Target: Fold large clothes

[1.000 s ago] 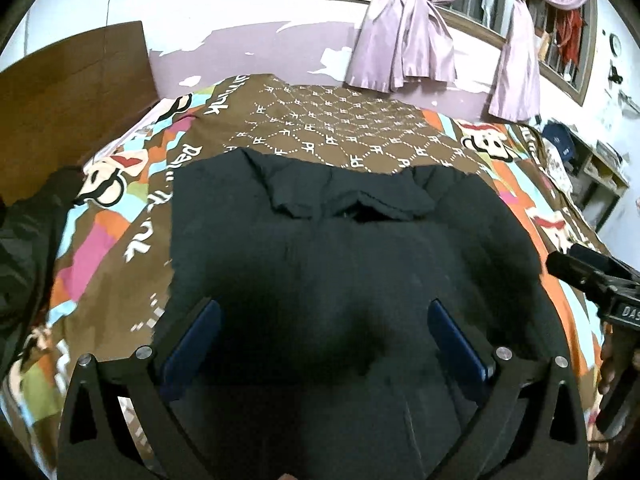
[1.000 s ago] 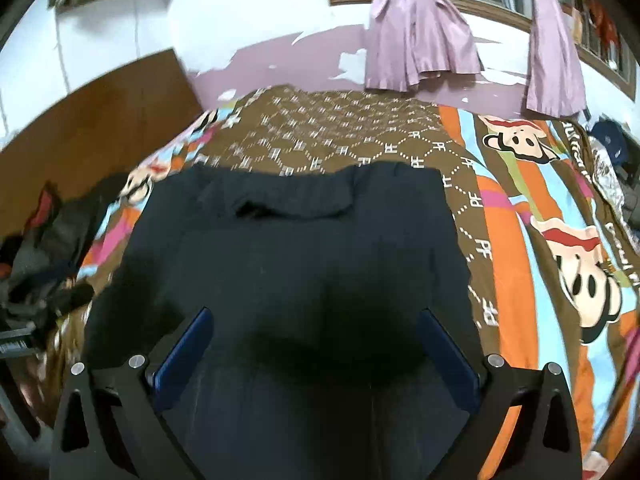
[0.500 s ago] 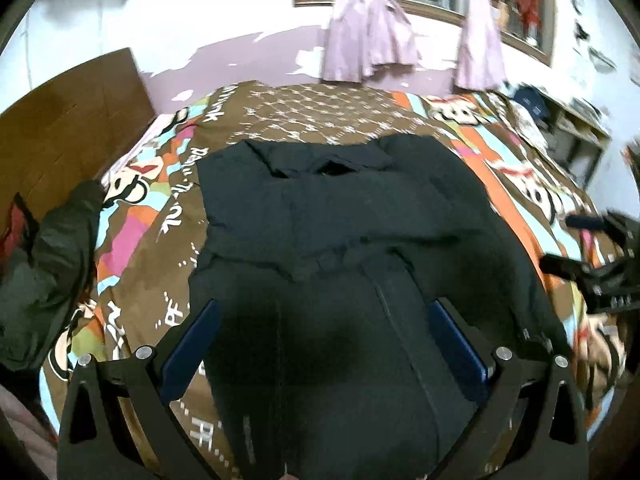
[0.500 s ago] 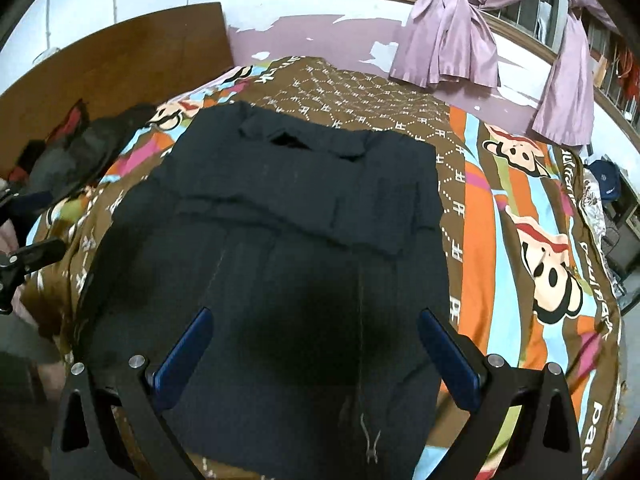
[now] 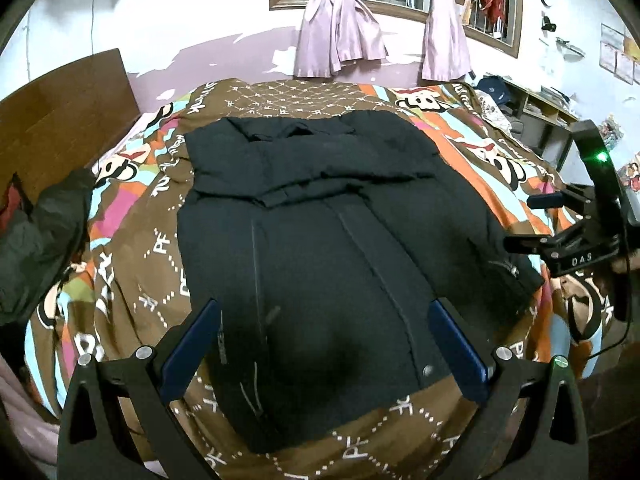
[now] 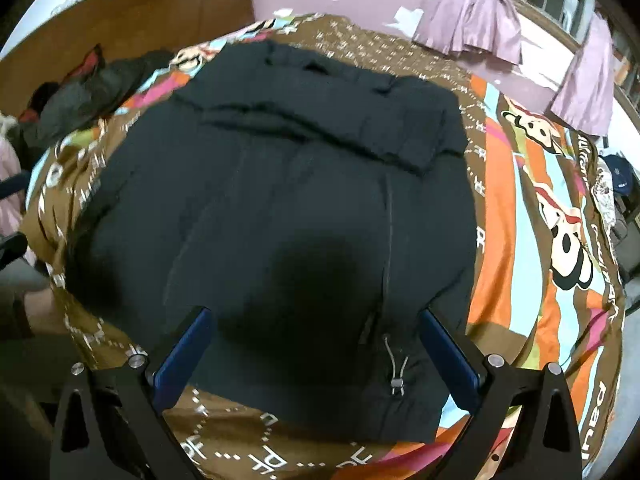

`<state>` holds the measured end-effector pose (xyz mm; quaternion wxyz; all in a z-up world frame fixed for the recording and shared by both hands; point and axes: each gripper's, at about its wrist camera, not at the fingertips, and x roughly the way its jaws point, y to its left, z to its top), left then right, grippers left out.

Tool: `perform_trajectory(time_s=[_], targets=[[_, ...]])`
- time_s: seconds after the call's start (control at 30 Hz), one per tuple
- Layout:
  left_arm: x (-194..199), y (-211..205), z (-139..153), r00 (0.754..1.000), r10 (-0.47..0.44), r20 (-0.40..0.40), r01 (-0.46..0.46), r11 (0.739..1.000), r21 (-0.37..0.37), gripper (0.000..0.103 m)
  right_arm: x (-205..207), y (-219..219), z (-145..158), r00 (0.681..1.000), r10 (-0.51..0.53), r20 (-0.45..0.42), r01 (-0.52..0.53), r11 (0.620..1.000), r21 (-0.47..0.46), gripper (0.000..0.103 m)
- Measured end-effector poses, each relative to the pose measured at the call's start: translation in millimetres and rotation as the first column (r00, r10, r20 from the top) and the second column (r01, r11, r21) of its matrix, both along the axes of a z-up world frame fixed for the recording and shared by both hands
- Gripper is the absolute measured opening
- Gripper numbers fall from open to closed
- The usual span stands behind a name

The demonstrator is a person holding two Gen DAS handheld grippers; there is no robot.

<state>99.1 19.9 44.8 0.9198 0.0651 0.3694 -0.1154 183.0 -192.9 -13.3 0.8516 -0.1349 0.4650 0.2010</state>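
A large black jacket lies flat on the bed, collar at the far end, both sleeves folded across the chest, hem nearest me. It also shows in the right wrist view, with a drawcord toggle at the hem. My left gripper is open and empty above the hem's left part. My right gripper is open and empty above the hem's right part. The right gripper also shows in the left wrist view, at the bed's right edge.
The bed has a brown, orange and blue cartoon-print cover. A dark heap of clothes lies at the left edge by the wooden headboard. Purple curtains hang on the far wall. Shelves stand at the right.
Both grippers have pulled back and risen from the jacket toward the foot of the bed. The whole jacket, hem included, has come into view. Both stay open.
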Motion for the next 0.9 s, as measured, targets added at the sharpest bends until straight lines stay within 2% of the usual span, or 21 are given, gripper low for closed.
perform_trajectory(time_s=[0.17,0.33,0.47,0.6,0.7,0.77,0.83,0.9], targets=[[-11,1,-28,0.999,0.01,0.034,-0.011,1.0,0.021,0.102,-8,5,-31,0.996,0.088,0.013,-0.086,0.99,-0.115,0.103],[-17,5,-75,1.0,0.026,-0.011,-0.025,0.998,0.056,0.102,-18,9,-62,0.982,0.186,-0.026,-0.187,0.959,-0.213,0.103],[-20,11,-100,0.999,0.036,-0.031,-0.032,0.994,0.109,0.102,-21,14,-89,0.966,0.236,-0.106,-0.257,0.924,-0.283,0.103],[-22,18,-112,0.997,0.043,-0.061,-0.036,0.994,0.107,0.102,-25,17,-106,0.948,0.27,-0.167,-0.311,0.893,-0.324,0.103],[-25,21,-117,0.996,0.05,-0.08,-0.042,0.995,0.093,0.102,-27,19,-120,0.945,0.284,-0.164,-0.327,0.851,-0.412,0.103],[-26,23,-122,0.994,0.055,-0.093,-0.046,0.995,0.091,0.102,-27,20,-132,0.945,0.28,-0.169,-0.327,0.809,-0.488,0.103],[-26,24,-128,0.993,0.058,-0.107,-0.049,0.995,0.092,0.102,-23,18,-136,0.953,0.259,-0.159,-0.304,0.808,-0.505,0.103],[-25,23,-135,0.991,0.071,-0.116,-0.058,0.991,0.118,0.102,-15,13,-134,0.966,0.215,-0.143,-0.258,0.827,-0.5,0.103]])
